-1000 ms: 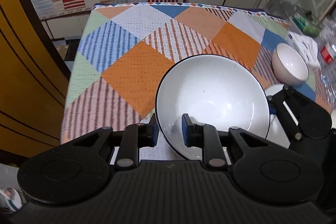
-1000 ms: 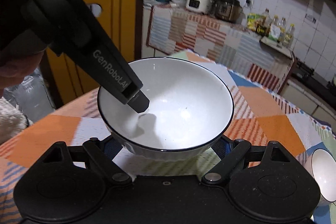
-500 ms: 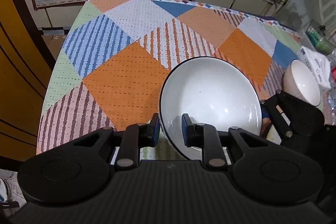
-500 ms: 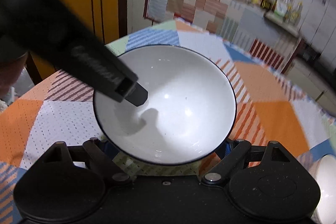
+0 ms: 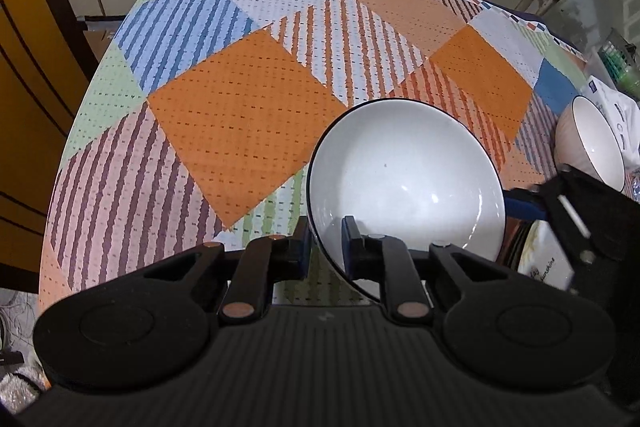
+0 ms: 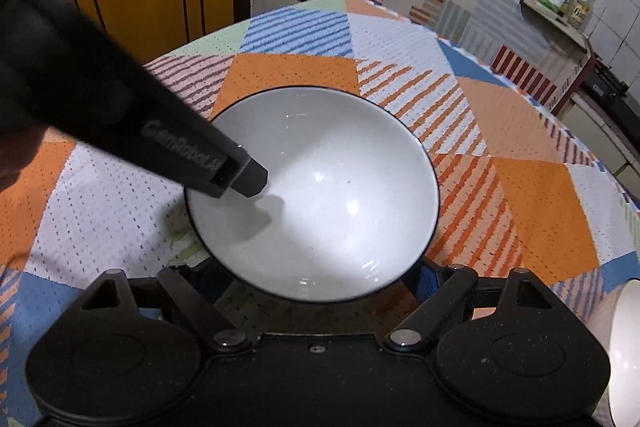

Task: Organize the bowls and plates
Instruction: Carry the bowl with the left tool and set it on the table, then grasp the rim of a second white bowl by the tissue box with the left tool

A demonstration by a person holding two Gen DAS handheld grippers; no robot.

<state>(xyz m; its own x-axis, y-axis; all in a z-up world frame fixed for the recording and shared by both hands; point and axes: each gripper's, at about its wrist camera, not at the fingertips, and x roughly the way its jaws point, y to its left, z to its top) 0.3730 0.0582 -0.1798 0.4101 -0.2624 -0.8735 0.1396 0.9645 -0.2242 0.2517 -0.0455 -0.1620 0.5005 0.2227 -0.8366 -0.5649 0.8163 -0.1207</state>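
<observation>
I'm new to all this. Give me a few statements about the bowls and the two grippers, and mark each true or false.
1. The left gripper pinches the rim of the big bowl. True.
2. The big bowl holds soup. False: it is empty.
3. The right gripper is shut on a spoon. False: its jaws stand wide apart on either side of the big bowl's base; no spoon shows.
4. A smaller bowl sits near the table edge. True.
5. The tablecloth is plain white. False: it is a coloured patchwork.

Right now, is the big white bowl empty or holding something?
Empty: the big white bowl shows only bare glazed interior and glare. The left hand-held gripper pinches its rim.
</observation>
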